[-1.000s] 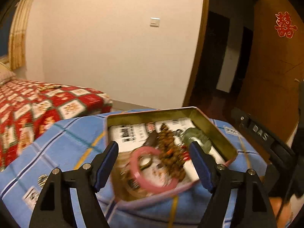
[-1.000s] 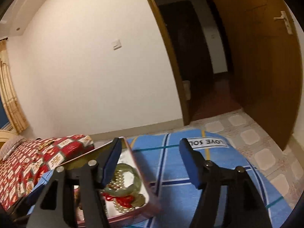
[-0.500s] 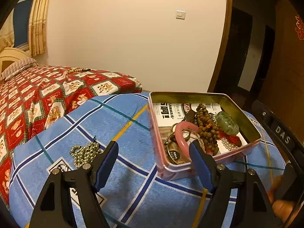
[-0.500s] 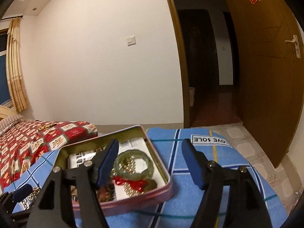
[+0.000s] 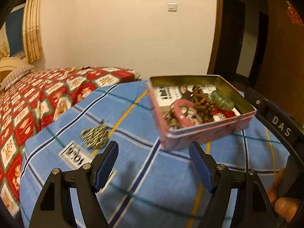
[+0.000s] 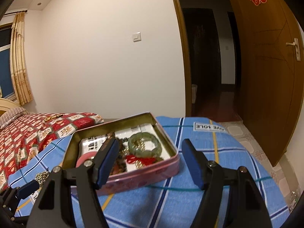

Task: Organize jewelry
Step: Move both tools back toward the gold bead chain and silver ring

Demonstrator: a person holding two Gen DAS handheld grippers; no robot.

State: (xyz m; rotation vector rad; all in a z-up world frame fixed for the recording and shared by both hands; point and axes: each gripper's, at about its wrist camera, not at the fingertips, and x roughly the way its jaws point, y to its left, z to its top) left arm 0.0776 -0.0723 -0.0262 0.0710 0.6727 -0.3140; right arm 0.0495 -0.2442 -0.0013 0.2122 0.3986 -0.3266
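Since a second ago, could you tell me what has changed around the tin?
The left gripper has swung off the tin toward the loose bead chain on the blue blanket. The right gripper's jaws have just been opening, with nothing between them. The jewelry stayed in the tin.

Both wrist views look down, seemingly close, sharing the tin (image 5: 207, 131) (image 6: 144, 174).

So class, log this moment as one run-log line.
left gripper: open, empty | right gripper: open, empty | tin: holds jewelry | bead chain: outside, on blanket
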